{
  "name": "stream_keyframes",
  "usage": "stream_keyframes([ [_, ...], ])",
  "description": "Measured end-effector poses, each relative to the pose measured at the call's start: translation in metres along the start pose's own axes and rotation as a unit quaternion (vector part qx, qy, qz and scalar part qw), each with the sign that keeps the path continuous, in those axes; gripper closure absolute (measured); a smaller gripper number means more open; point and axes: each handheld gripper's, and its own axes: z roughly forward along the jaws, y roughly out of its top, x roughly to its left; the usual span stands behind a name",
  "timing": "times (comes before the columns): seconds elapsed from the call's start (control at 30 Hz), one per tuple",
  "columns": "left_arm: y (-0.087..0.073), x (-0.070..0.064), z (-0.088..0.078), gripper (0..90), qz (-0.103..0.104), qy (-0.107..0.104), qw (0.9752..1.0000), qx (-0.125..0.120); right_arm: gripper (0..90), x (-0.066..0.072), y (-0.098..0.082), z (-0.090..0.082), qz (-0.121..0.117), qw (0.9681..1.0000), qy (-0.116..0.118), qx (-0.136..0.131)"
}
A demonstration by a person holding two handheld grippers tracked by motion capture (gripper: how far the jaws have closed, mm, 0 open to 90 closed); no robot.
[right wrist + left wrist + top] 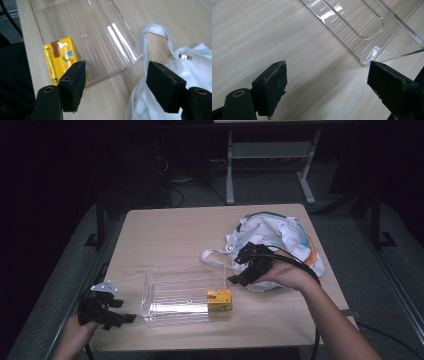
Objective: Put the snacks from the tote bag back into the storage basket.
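Yellow carton [219, 301], inside clear plastic bin [170, 296], right end.
Upright; bin's long axis 9-to-3. Right gripper [246, 265] at 1 o'clock, gaping, empty, beside white bag [280, 237]. Left gripper [119, 311] at 9, wide, empty.

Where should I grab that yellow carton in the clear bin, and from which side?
Grip the yellow carton across its two broad faces, coming from straight above. It stands in the right end of the clear bin, whose walls block any sideways approach. The right tool, open and empty, is nearest.
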Motion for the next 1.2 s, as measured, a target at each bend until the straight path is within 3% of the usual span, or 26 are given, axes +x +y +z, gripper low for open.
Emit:
stream_keyframes([
  [0.23,0.000,0.000,0.000,16.0,0.001,0.001,1.0000,0.000,31.8,-0.007,-0.018,-0.007,0.026,0.9993,-0.026,-0.007],
  [0.5,0.000,0.000,0.000,16.0,0.002,0.001,1.0000,0.002,31.7,-0.012,-0.051,-0.011,0.070,0.9960,-0.049,-0.028],
  [0.63,0.000,0.001,0.000,16.0,0.003,0.002,1.0000,0.002,31.7,-0.013,-0.062,-0.011,0.075,0.9952,-0.055,-0.031],
  [0.93,-0.001,0.000,0.000,16.0,-0.005,0.000,1.0000,-0.001,24.3,-0.007,-0.102,-0.010,0.110,0.9893,-0.076,-0.057],
  [1.17,-0.001,0.001,0.000,16.0,0.003,0.002,1.0000,0.007,20.6,0.000,-0.131,-0.010,0.138,0.9835,-0.087,-0.078],
  [1.2,-0.001,0.000,0.000,16.0,-0.003,0.001,1.0000,0.001,19.7,0.000,-0.134,-0.009,0.139,0.9830,-0.090,-0.078],
])
